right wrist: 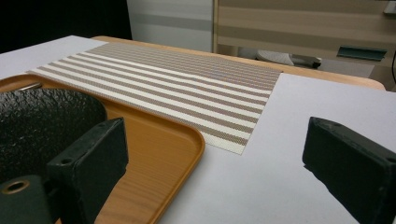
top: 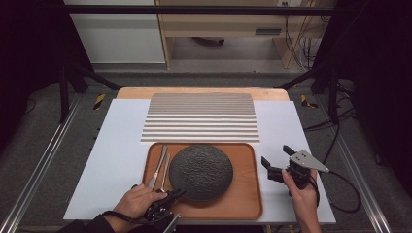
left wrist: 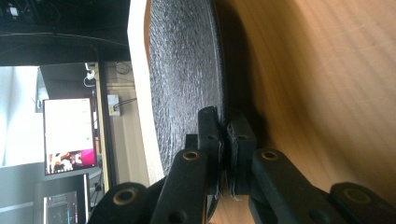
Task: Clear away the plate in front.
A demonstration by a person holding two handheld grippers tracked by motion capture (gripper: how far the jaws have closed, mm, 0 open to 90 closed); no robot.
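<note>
Here the left tongs [top: 176,193] are clamped on the near-left rim of the black plate [top: 200,172], one pad above the rim and one beneath it, as the left gripper view shows [left wrist: 224,140]. The plate lies on the wooden tray [top: 245,194] at the desk's [top: 116,145] near edge, with a fork [top: 158,167] and a spoon [top: 165,170] just left of it on the tray. The right tongs [top: 278,158] hang wide apart over the bare desk, right of the tray, holding nothing. A striped placemat [top: 200,116] lies behind the tray.
</note>
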